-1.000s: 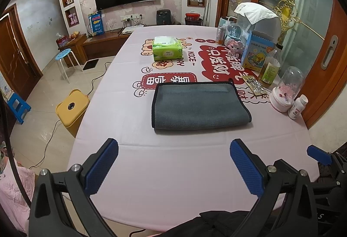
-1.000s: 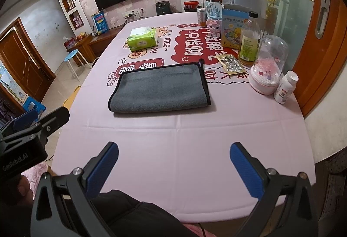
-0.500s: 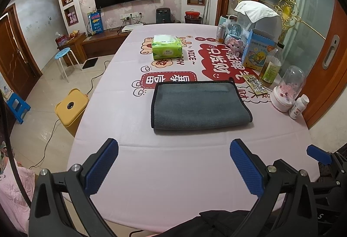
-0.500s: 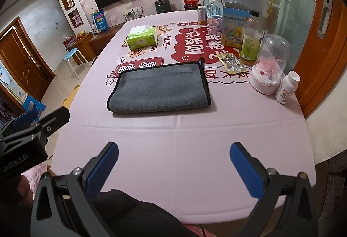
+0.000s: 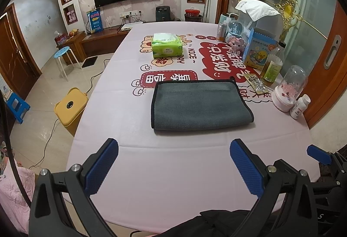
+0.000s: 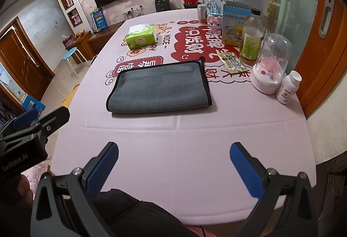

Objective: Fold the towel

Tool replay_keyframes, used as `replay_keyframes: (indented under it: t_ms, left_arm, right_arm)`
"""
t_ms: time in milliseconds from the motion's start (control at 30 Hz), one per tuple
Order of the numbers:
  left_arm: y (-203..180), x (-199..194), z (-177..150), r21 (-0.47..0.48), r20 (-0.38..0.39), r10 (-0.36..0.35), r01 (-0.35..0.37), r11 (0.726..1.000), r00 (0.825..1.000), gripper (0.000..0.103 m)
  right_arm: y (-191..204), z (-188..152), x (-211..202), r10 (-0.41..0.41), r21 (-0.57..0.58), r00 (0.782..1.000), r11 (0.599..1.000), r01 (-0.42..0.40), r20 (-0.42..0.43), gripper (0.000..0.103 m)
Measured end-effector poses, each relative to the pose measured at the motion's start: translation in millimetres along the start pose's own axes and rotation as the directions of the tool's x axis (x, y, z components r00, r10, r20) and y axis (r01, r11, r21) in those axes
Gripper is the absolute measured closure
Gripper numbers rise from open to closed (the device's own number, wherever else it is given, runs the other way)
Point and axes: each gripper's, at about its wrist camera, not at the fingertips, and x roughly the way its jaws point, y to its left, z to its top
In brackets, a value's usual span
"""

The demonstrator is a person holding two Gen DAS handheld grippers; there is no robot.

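Observation:
A grey towel (image 5: 200, 104) with a black border lies folded flat on the pink table (image 5: 173, 172); it also shows in the right wrist view (image 6: 159, 87). My left gripper (image 5: 173, 163) is open and empty, held over the table's near edge, well short of the towel. My right gripper (image 6: 173, 167) is open and empty too, also near the front edge, with the towel ahead and a little to the left. The left gripper's body shows at the left edge of the right wrist view (image 6: 28, 128).
A green tissue pack (image 5: 166, 45) sits behind the towel. Along the right side stand a glass dome (image 6: 271, 63), a white pill bottle (image 6: 289, 86), an oil bottle (image 6: 252, 37), a blister pack (image 6: 232, 62) and boxes. A yellow stool (image 5: 69, 107) stands on the floor at the left.
Both views have shifted only slightly; the towel looks a touch nearer. The towel has not moved and both grippers stay open.

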Motion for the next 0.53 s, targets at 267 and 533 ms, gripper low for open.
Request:
replay_keyframes:
  t_ms: [267,533]
  left_arm:
    - [0.0,-1.6,-3.7,0.000,-0.004,0.000,0.000,1.000,1.000,0.001]
    - [6.2,2.6,-10.3,0.000,-0.018,-0.002,0.002,1.000,1.000,0.001]
  right_arm:
    - [0.6,-2.9,2.0,-0.001,0.001,1.000,1.000,0.001,-0.006,0.000]
    - [1.3,-5.1,5.8,0.001,0.001,1.000,1.000,-0.001,-0.019,0.000]
